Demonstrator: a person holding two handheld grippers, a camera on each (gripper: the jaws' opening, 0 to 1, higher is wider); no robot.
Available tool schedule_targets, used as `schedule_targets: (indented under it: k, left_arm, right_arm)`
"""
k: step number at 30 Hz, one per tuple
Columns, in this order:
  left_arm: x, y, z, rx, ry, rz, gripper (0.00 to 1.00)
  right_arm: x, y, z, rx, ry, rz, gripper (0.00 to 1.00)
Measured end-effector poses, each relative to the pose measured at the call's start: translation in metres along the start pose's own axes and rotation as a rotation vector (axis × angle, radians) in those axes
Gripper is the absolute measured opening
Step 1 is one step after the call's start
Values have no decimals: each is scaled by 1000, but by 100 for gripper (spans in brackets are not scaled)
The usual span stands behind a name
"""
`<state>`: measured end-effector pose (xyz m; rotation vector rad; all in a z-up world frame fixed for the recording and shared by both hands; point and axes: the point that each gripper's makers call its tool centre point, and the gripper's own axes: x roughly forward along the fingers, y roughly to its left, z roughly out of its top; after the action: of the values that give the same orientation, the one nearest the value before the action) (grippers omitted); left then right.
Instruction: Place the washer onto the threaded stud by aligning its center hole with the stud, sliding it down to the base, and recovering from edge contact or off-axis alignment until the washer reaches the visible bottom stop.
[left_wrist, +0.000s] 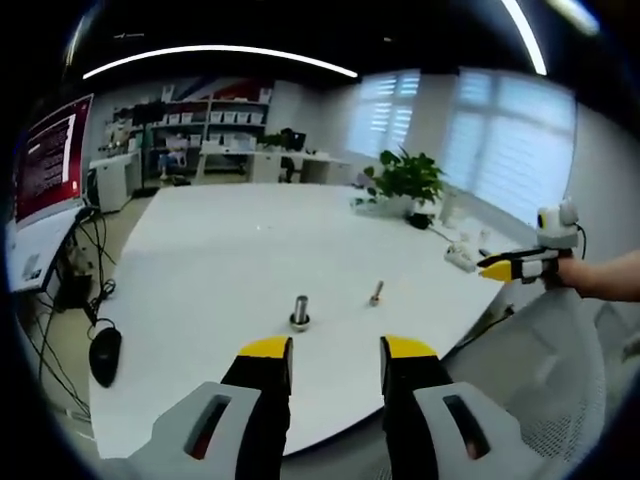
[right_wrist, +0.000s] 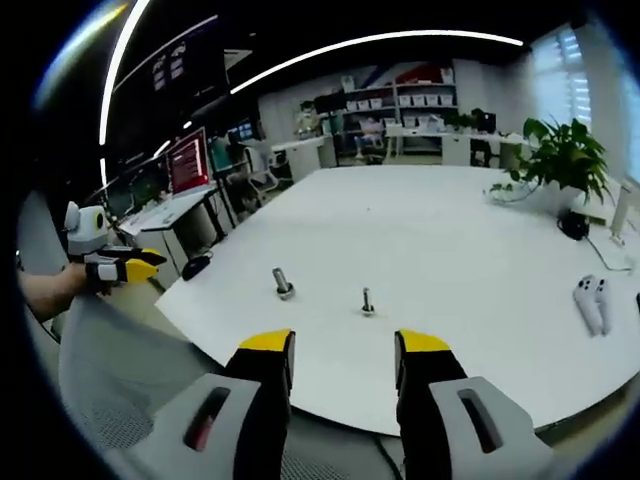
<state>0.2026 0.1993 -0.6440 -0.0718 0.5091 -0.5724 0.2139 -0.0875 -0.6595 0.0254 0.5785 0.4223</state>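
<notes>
Approach stage: both grippers' fingers (left_wrist: 265, 365) gape empty, washer (left_wrist: 299, 321) at twelve o'clock on tabletop (left_wrist: 230, 250) awaiting pickup beside stud (left_wrist: 376, 293).

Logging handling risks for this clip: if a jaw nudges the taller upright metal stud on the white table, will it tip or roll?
The tall silver metal stud stands upright on a wider base collar, so a low, light nudge would probably slide it over the smooth white table. A higher push likely topples it. Once down, its round body would probably roll.
</notes>
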Motion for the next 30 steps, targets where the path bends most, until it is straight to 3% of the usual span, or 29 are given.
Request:
schedule_targets:
  k: [5, 10, 13, 16, 20, 24, 30]
  left_arm:
    - [-7, 6, 3, -56, -29, 15, 33]
    - [-5, 5, 4, -54, -36, 25, 33]
    - [-4, 3, 2, 6, -23, 38, 32]
    - [-3, 3, 1, 17, -27, 39, 32]
    - [-2, 9, -2, -43, -29, 38, 32]
    - [0, 7, -3, 8, -20, 45, 30]
    - [0, 7, -2, 1, -25, 40, 30]
  right_arm:
    - [2, 1, -5, -28, 21, 4, 43]
    - [2, 0, -10, -34, 36, -1, 43]
    - [3, -2, -11, -43, 43, -2, 43]
    - [4, -5, -14, -23, 50, -5, 43]
    - [5, -5, -14, -17, 52, -5, 43]
    - [5, -5, -13, -13, 49, -11, 42]
    - [4, -4, -12, -12, 43, -17, 40]
